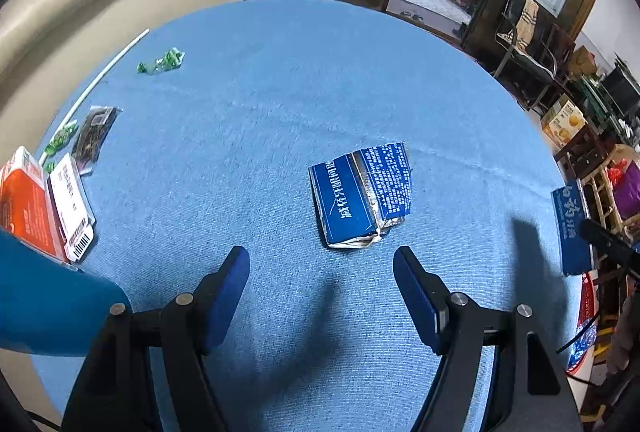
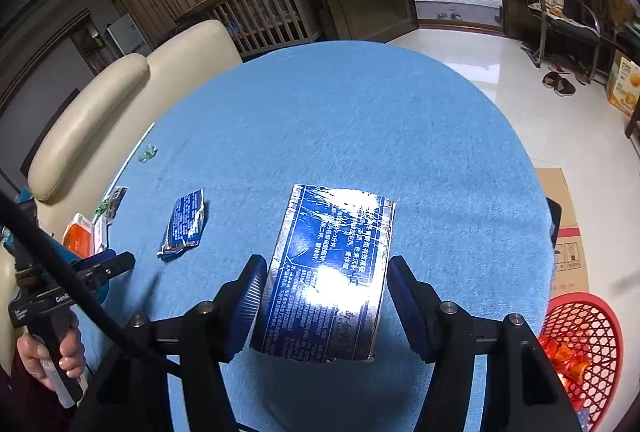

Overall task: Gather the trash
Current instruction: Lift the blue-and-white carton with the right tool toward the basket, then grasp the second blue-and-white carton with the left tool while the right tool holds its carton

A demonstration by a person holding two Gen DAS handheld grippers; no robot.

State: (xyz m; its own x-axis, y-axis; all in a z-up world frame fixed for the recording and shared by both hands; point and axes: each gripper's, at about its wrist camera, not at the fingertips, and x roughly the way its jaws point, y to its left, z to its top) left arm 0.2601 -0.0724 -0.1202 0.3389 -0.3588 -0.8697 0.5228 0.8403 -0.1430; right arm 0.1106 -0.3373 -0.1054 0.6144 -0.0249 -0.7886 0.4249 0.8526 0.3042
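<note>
A crushed blue carton lies flat on the blue tablecloth, just beyond the tips of my left gripper. That gripper is open with nothing between its fingers. My right gripper is shut on a second blue carton with a shiny foil face, held above the cloth; it also shows at the right edge of the left wrist view, carton. From the right wrist view the crushed carton lies to the left, near the left gripper and the hand holding it.
At the table's left edge lie an orange box, a white labelled box, a dark wrapper, green wrappers and a white straw. A red mesh basket stands on the floor lower right, beside a cardboard box. A cream chair borders the left.
</note>
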